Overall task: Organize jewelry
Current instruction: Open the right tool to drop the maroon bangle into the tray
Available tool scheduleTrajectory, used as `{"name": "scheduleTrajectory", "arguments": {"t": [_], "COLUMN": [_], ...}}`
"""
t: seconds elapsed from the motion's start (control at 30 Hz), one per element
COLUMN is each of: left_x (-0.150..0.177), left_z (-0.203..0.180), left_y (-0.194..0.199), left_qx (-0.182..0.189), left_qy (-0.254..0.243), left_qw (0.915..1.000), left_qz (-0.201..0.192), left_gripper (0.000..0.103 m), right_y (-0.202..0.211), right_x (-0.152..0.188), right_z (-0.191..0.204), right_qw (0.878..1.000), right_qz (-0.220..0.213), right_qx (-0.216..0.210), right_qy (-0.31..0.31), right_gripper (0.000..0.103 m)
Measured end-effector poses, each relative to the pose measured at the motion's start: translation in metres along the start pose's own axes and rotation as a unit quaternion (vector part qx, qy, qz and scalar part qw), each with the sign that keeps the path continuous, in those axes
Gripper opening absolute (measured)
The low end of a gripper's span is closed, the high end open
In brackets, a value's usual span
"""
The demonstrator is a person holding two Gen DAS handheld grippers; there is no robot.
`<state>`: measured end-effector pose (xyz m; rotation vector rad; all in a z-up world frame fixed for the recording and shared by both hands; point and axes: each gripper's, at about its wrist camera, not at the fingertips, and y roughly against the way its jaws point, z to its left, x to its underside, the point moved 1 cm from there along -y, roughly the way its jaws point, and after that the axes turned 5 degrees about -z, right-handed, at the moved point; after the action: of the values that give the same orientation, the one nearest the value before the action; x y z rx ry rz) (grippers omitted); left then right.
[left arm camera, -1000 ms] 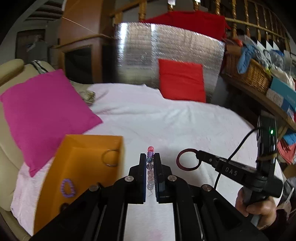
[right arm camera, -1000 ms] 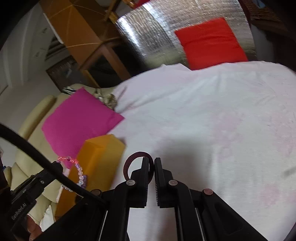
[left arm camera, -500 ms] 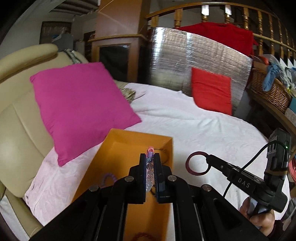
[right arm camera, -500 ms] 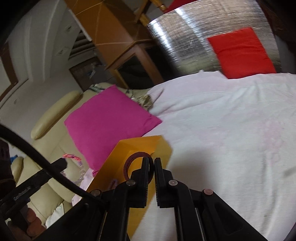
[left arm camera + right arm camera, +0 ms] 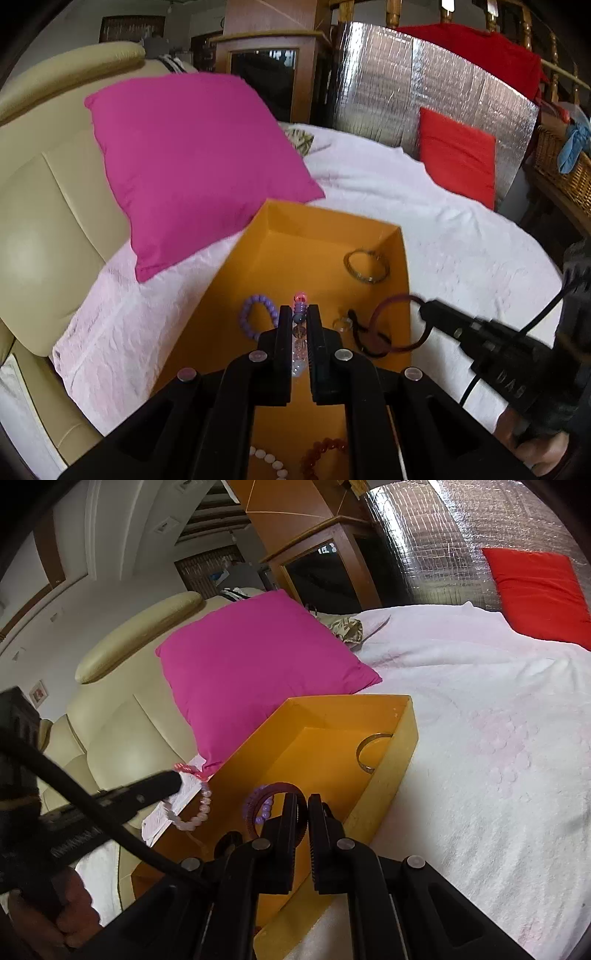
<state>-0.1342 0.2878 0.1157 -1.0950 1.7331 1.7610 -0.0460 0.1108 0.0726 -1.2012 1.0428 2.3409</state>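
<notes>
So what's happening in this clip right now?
A person is sorting jewelry into an orange box on a white-covered bed. The left gripper is shut on a pale beaded bracelet and the right gripper is shut on a dark red bangle; both hang over the box, neither released yet. Already inside lie a gold bangle, a purple bead bracelet and a few other pieces.

Cream sofa (image 5: 44, 206), magenta cushion (image 5: 192, 155), silver foil panel (image 5: 406, 99)
</notes>
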Motion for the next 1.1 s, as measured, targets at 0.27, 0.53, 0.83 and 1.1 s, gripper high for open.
{"name": "scheduleTrajectory", "arguments": {"t": [0.27, 0.53, 0.83, 1.1], "left_x": [0.019, 0.021, 0.026, 0.031], "left_z": [-0.007, -0.005, -0.002, 0.001], "left_y": [-0.015, -0.016, -0.020, -0.024], "left_qx": [-0.009, -0.032, -0.053, -0.065], "left_qy": [-0.018, -0.023, -0.031, -0.033], "left_qw": [0.9994, 0.9987, 0.9973, 0.9961], "left_qz": [0.029, 0.031, 0.041, 0.050], "left_gripper": [0.008, 0.008, 0.008, 0.008], "right_y": [-0.006, -0.006, -0.011, -0.015], "right_x": [-0.001, 0.000, 0.004, 0.008], "right_z": [-0.012, -0.008, -0.001, 0.005], "right_qw": [1.000, 1.000, 1.000, 1.000], "right_qz": [0.001, 0.004, 0.014, 0.021], "right_qx": [0.011, 0.005, 0.001, -0.002], "right_qy": [-0.014, -0.011, 0.001, 0.013], "right_gripper": [0.007, 0.007, 0.007, 0.007]}}
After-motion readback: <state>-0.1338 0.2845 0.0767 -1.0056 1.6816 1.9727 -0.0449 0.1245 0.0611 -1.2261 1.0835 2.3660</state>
